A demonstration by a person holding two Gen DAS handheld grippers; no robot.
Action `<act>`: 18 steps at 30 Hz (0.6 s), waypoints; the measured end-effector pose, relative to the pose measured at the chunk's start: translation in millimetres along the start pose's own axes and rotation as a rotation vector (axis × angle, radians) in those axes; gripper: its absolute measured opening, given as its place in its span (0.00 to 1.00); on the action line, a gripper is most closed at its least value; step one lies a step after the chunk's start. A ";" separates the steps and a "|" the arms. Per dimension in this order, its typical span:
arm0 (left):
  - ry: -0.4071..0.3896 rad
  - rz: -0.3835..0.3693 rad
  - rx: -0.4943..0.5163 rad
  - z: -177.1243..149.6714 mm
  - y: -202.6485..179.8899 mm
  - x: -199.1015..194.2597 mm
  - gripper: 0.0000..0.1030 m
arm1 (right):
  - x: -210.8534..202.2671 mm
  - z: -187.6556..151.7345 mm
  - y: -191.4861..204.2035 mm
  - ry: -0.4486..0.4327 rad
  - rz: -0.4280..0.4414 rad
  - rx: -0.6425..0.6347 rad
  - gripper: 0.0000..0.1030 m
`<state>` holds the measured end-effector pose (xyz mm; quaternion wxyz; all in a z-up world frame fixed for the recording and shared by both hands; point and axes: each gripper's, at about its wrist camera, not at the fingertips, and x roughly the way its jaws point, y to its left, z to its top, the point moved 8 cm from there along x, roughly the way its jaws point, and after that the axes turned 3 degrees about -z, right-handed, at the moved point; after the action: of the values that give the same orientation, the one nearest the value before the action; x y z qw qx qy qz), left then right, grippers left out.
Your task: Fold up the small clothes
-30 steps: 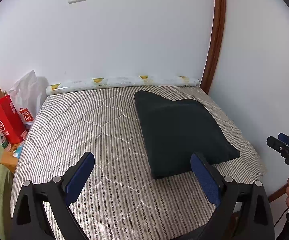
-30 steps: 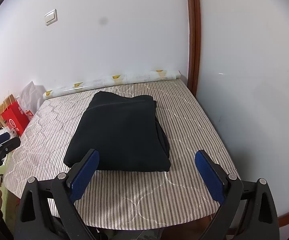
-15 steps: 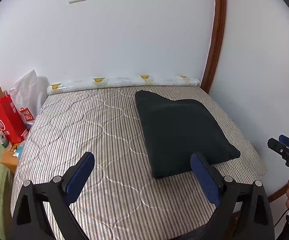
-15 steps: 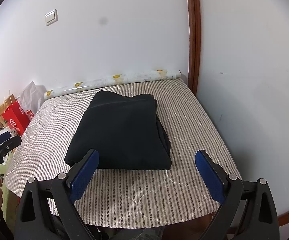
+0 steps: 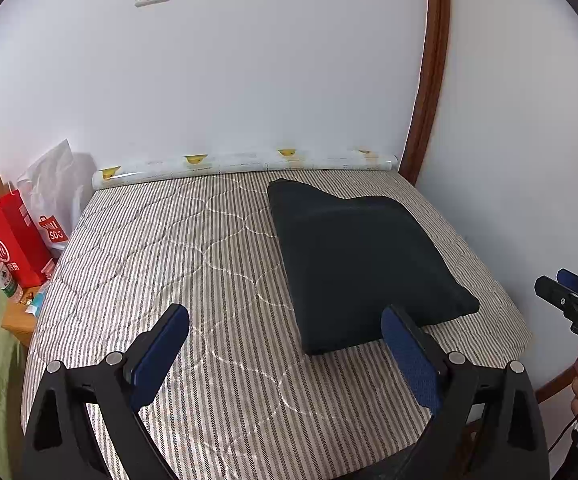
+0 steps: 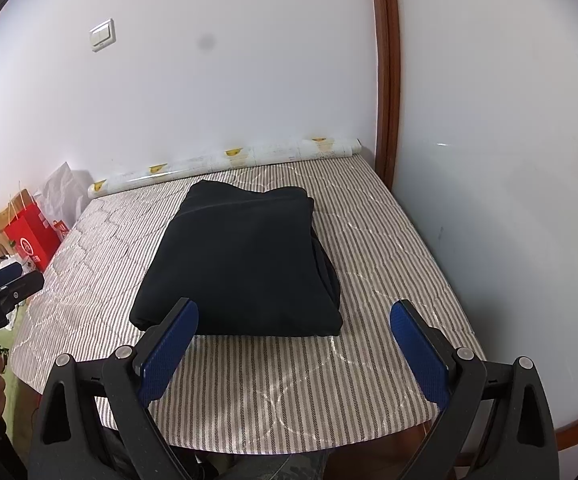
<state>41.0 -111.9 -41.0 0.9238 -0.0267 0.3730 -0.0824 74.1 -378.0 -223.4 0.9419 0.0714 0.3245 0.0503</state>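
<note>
A dark garment (image 5: 361,256) lies folded in a neat rectangle on the striped quilted surface (image 5: 177,248); it also shows in the right wrist view (image 6: 245,256). My left gripper (image 5: 285,340) is open and empty, held back above the near edge, left of the garment's near corner. My right gripper (image 6: 293,332) is open and empty, held above the near edge in front of the garment. Neither touches the cloth. Each gripper appears at the edge of the other's view, the right (image 5: 569,296) and the left (image 6: 5,280).
A rolled printed sheet (image 5: 245,164) lies along the far edge against the white wall. Red and white shopping bags (image 5: 13,232) stand off the left side. A brown wooden trim (image 5: 429,80) runs up the right corner, with a wall close on the right.
Both grippers have drifted slightly back from the garment, so it sits a little farther away. The garment has not moved.
</note>
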 end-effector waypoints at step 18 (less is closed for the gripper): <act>-0.007 -0.004 0.007 0.7 0.5 -2.3 0.94 | -7.6 -1.8 0.3 -0.004 0.032 0.013 0.93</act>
<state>39.9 -111.0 -39.0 0.9250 -0.0247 0.3695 -0.0855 67.0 -378.6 -220.2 0.9410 0.0829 0.3218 0.0632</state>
